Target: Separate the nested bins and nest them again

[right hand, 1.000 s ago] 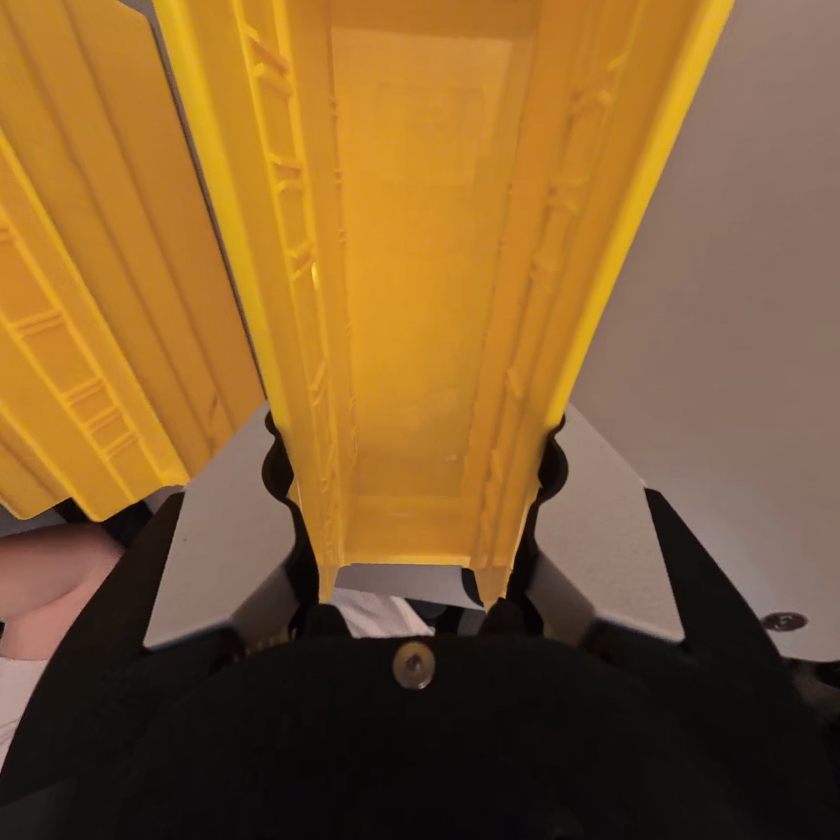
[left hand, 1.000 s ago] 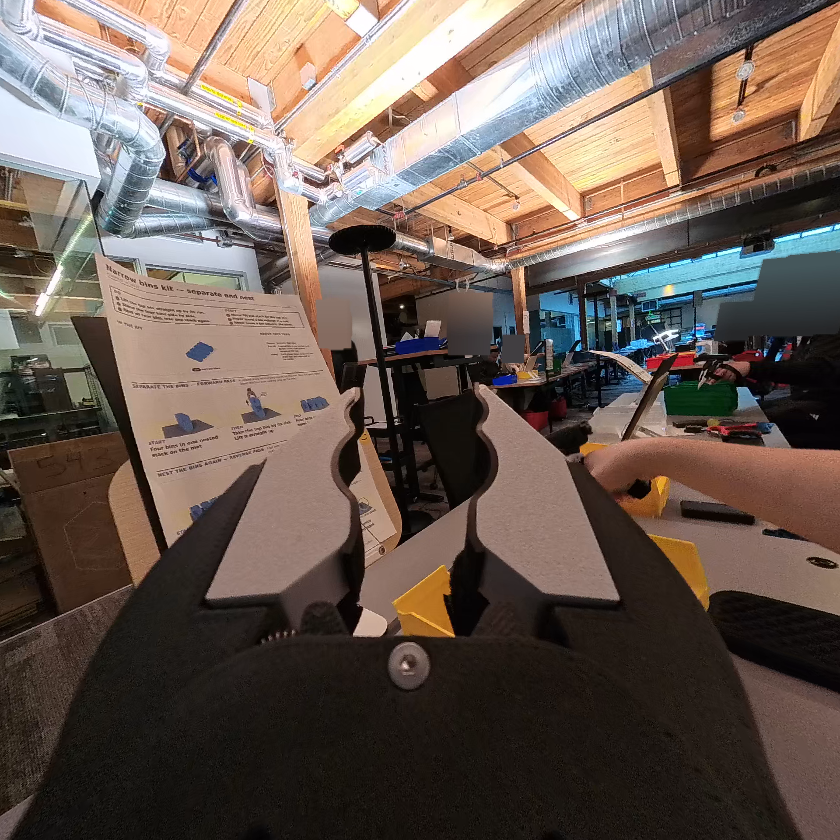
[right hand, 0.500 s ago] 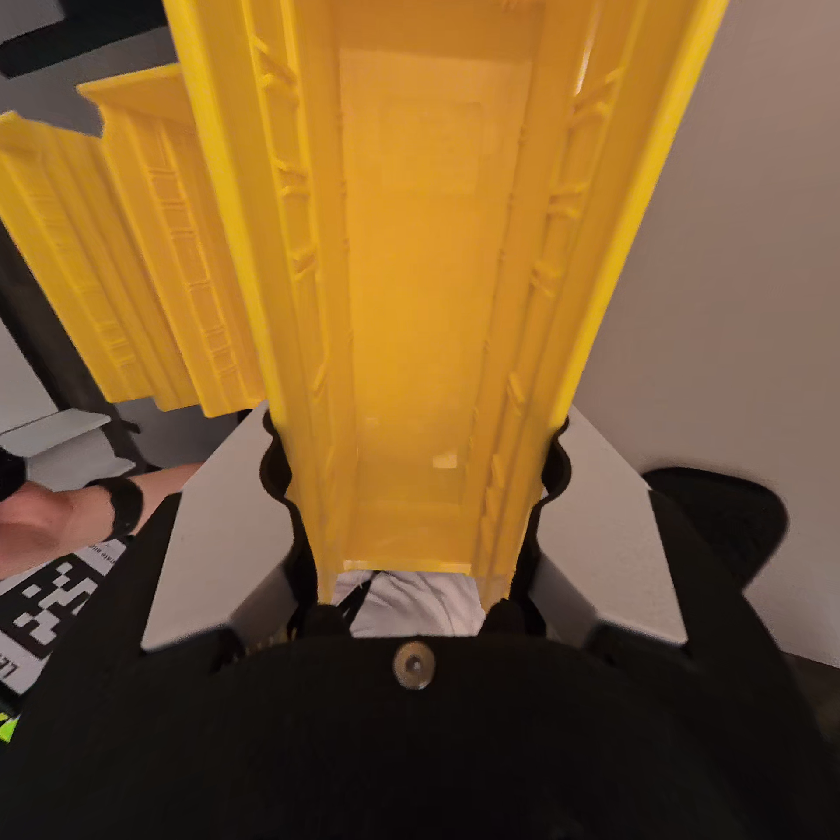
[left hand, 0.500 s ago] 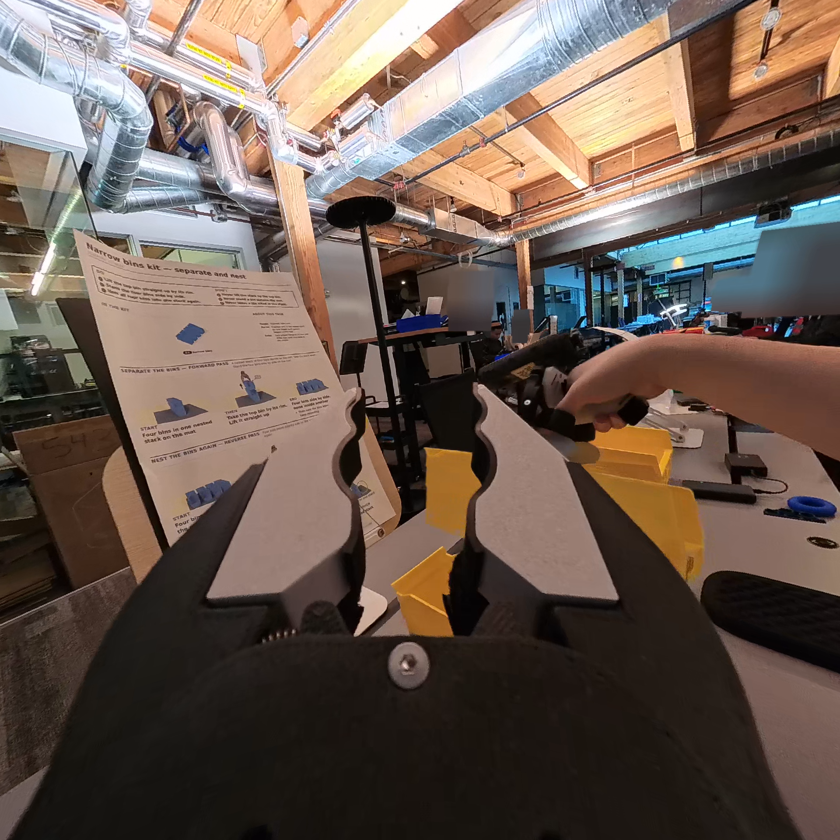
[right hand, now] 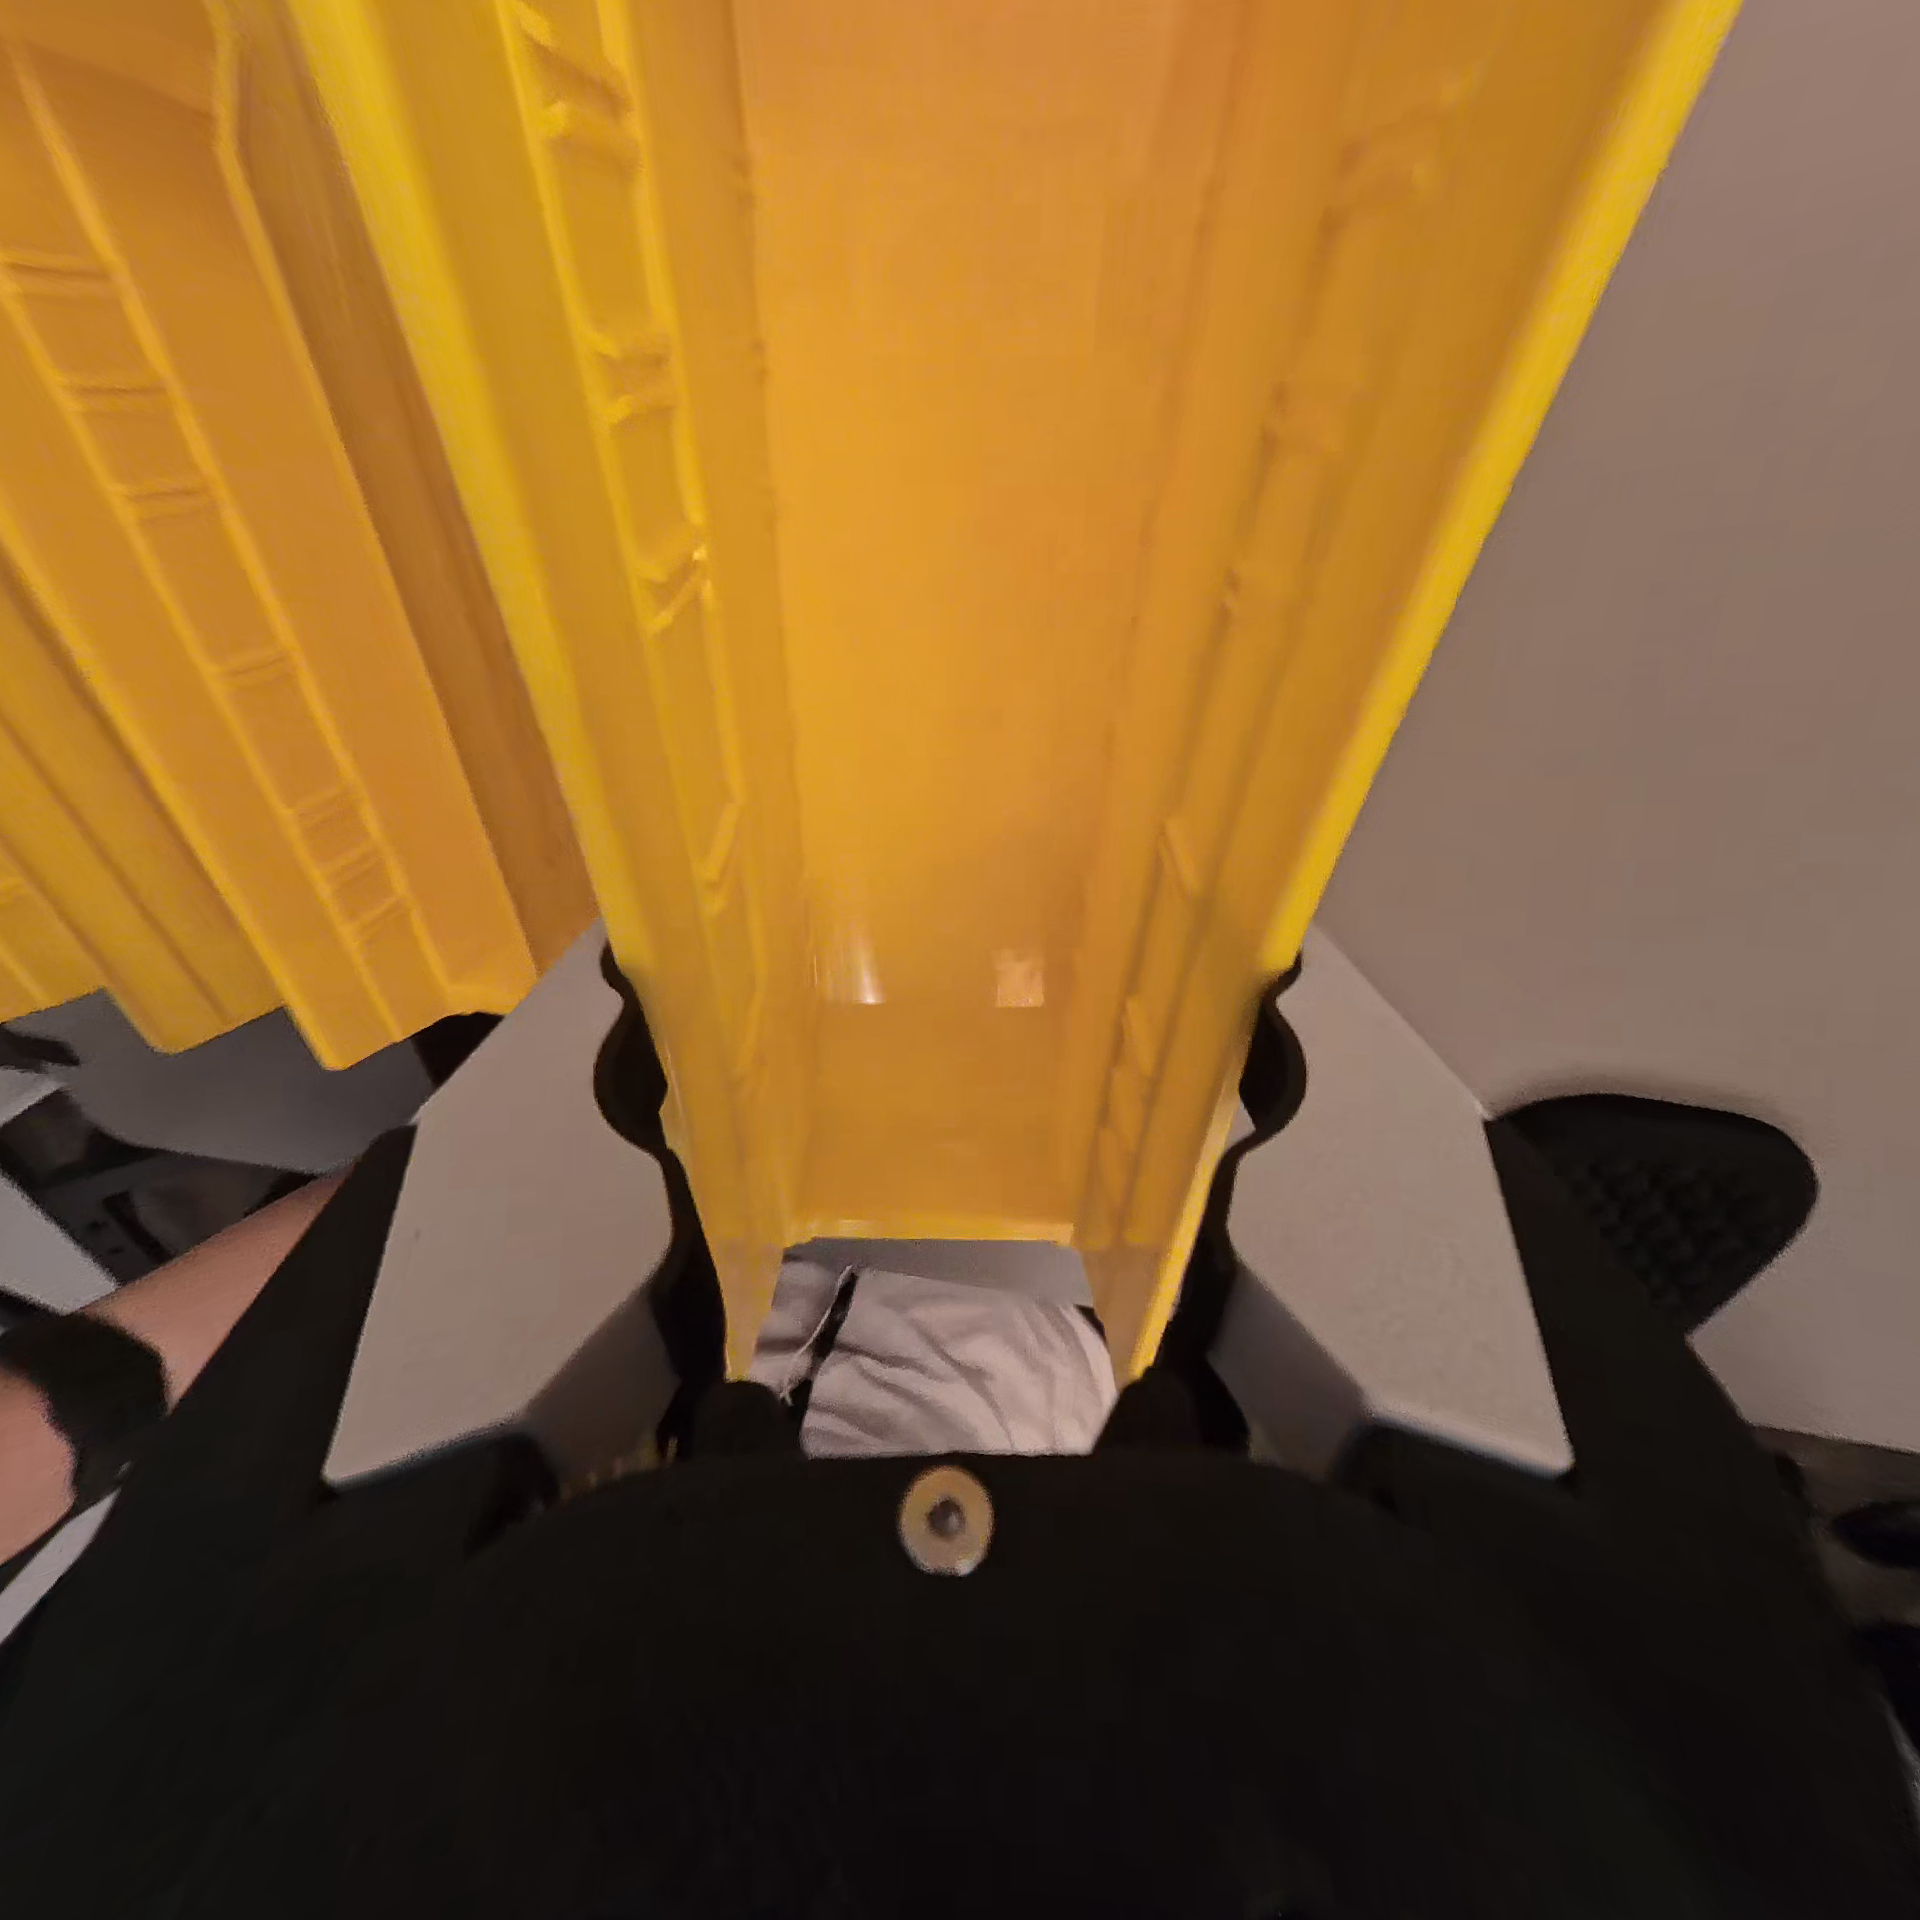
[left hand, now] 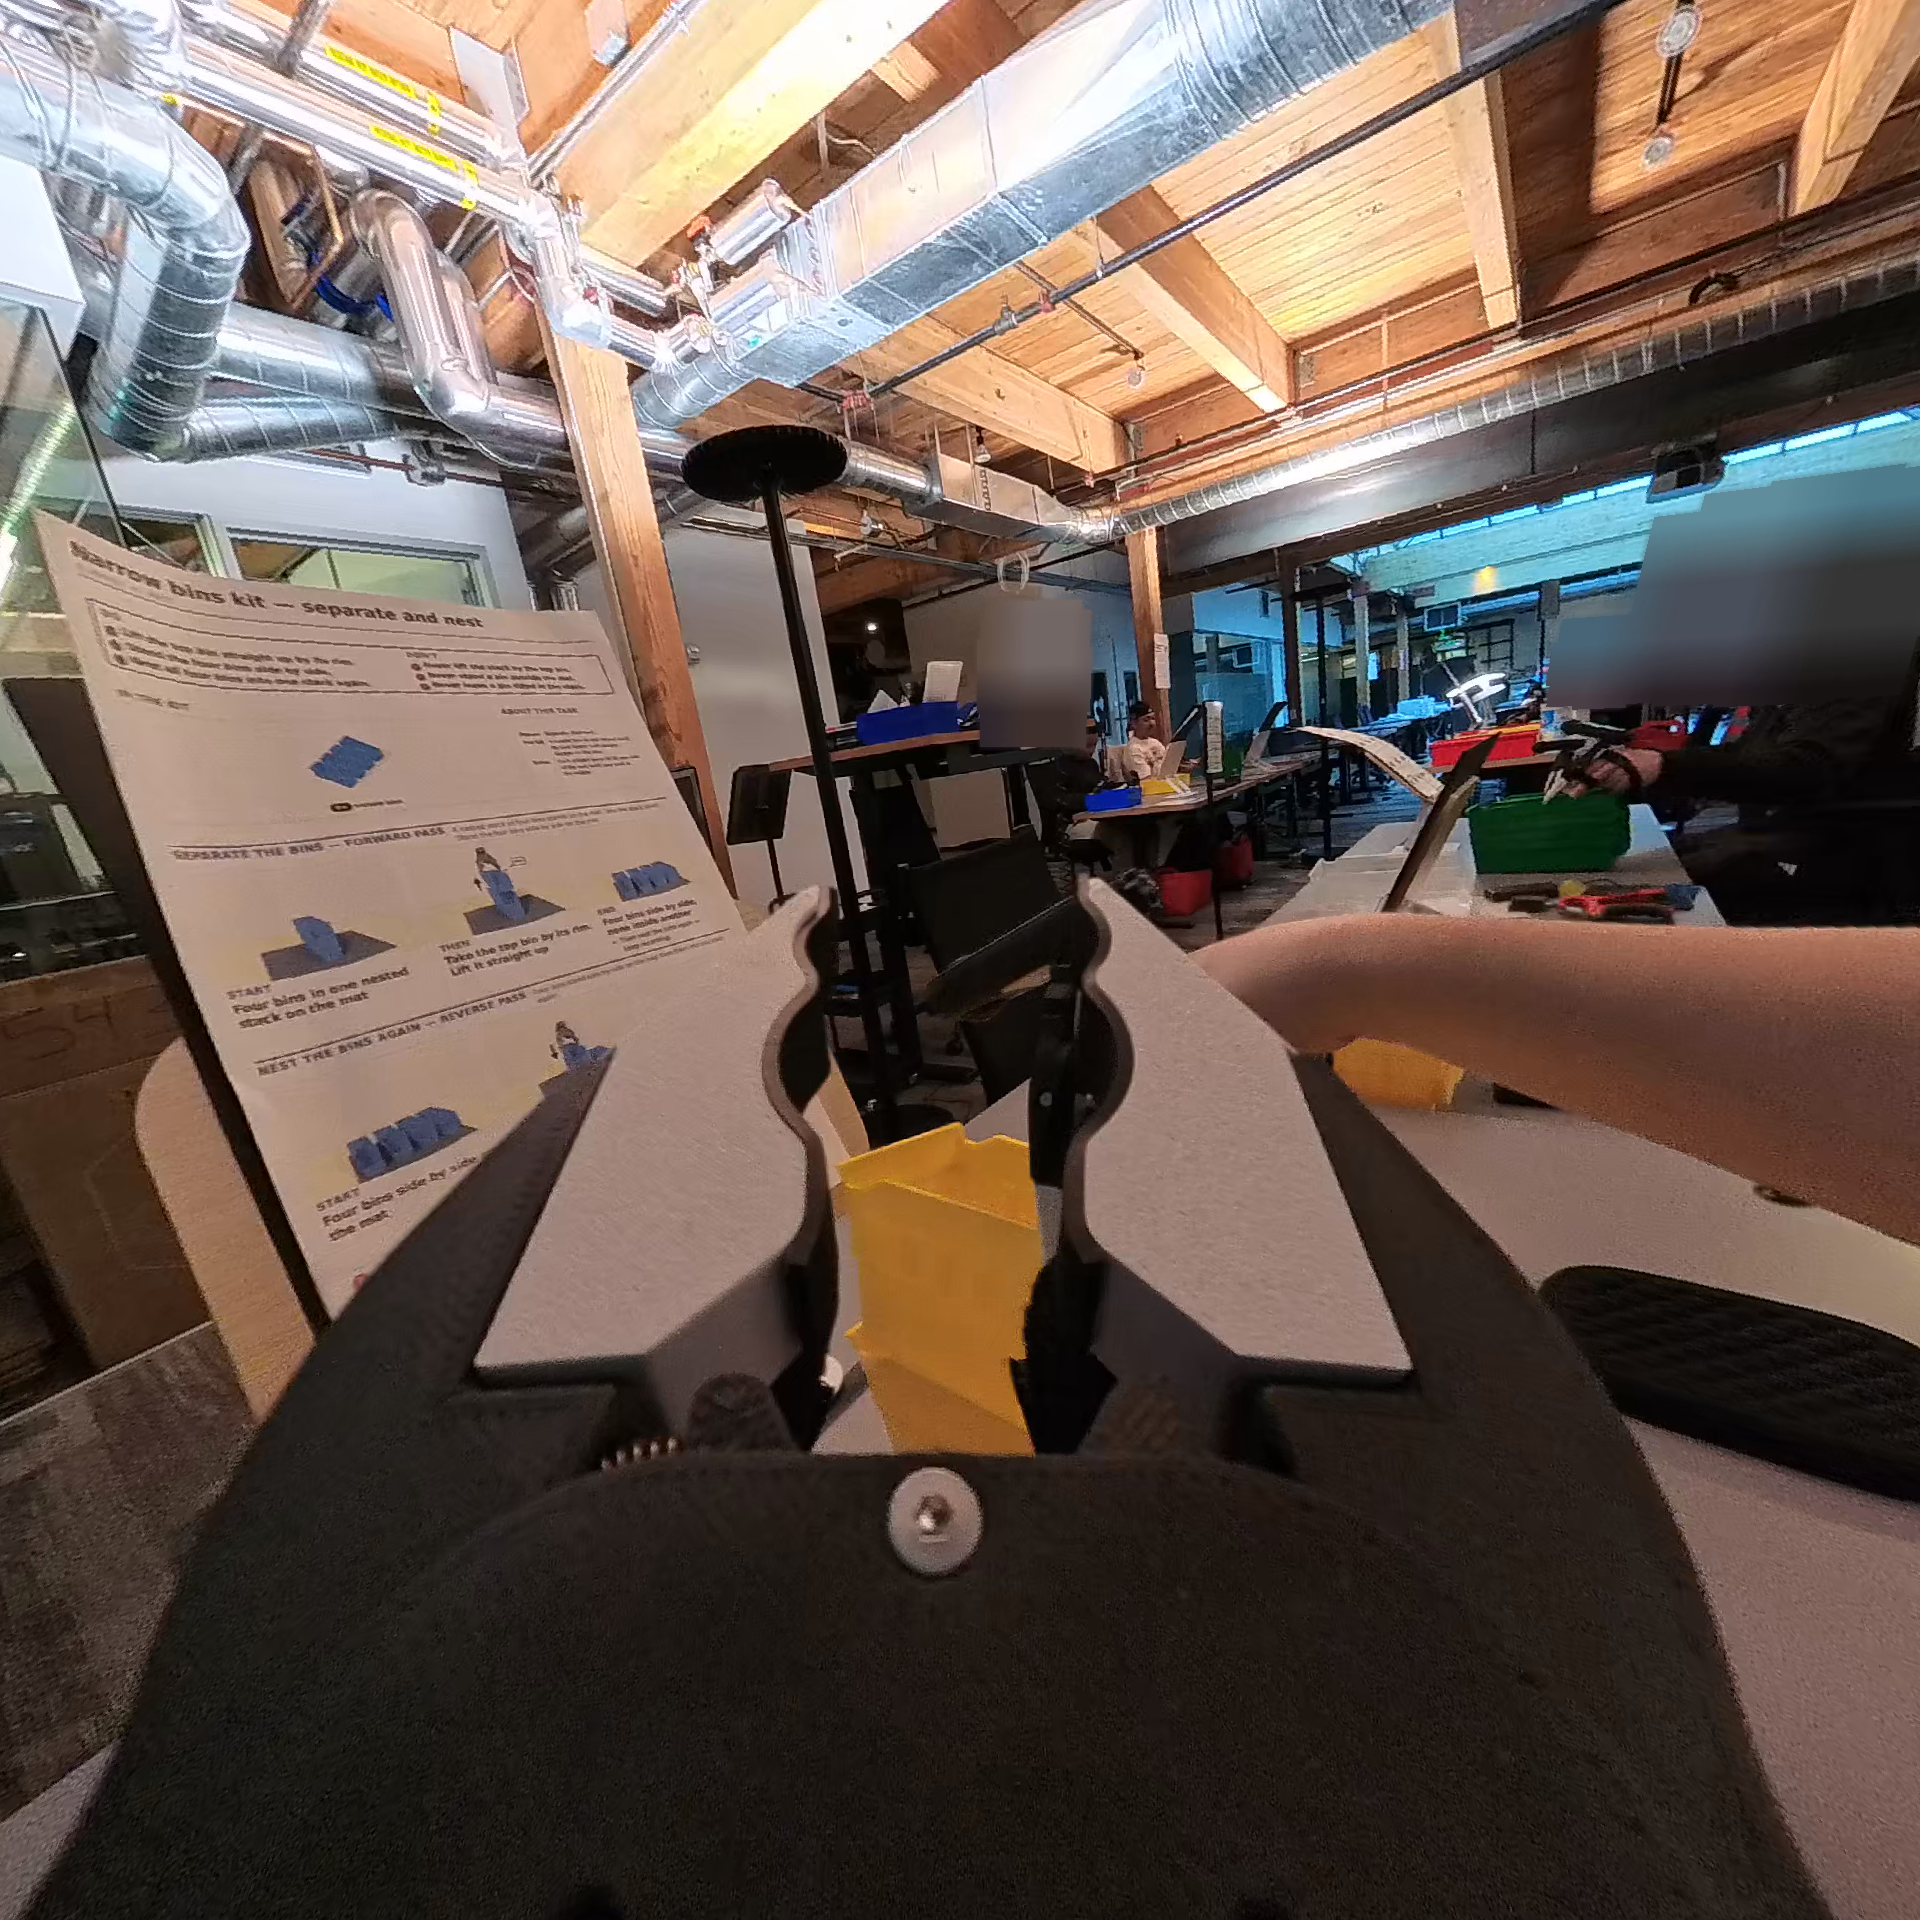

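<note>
Since half a second ago the person's forearm (left hand: 1621, 1049) has dropped from the upper right of the left wrist view to its right middle, reaching leftward behind the left gripper (left hand: 951, 925). That gripper points level across the grey table (left hand: 1558, 1195), jaws partly spread with nothing between the tips; yellow bins (left hand: 940, 1278) show low in the gap. The right gripper (right hand: 951, 997) pinches a narrow yellow bin (right hand: 997, 582) by both side walls, with more yellow bins (right hand: 239, 582) at the left.

We see a yellow bin (right hand: 966, 623) of smooth, shiny plastic. The tool (left hand: 951, 914) looks rough, matt grey. The ceiling beams (left hand: 1195, 270) are wood, the pipes (left hand: 987, 156) shiny metal.
</note>
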Tool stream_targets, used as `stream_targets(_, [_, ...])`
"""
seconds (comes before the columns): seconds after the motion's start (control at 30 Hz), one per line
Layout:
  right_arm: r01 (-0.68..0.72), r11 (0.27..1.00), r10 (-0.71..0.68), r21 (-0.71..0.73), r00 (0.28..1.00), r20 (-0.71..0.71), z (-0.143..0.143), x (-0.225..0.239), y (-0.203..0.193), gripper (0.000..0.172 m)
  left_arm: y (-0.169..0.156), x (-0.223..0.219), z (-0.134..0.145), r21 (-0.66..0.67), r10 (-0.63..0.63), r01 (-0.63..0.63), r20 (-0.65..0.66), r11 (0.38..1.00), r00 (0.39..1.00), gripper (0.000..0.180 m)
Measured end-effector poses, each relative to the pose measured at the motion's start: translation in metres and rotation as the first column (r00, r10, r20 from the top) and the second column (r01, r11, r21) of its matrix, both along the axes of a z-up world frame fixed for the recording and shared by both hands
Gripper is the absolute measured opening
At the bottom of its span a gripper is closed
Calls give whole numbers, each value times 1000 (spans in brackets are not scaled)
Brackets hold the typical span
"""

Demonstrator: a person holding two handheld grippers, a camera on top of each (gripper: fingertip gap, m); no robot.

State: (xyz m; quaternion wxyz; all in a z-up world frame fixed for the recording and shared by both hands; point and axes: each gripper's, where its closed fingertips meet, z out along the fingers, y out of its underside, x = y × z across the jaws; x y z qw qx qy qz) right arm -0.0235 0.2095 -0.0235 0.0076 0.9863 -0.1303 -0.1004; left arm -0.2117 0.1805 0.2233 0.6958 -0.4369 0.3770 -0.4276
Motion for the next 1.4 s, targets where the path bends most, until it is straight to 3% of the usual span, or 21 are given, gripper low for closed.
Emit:
stream_targets(0.17, [-23,999,25,-37,998,64,-15,-2,1,118,-1,9,-5,14,11,-10,-43,1000,999,43])
stream_targets(0.57, [-17,998,8,56,987,163,-10,-4,16,114,-8,9,-4,29,1,0,-55,1000,998,43])
stream_targets(0.9, [-43,998,31,52,976,216,-25,-5,15,115,-10,13,-6,34,1,2,-76,999,997,43])
stream_targets(1.4, [-53,998,47,25,979,201,-56,-7,20,122,-4,15,-11,19,12,-10,-97,1000,995,43])
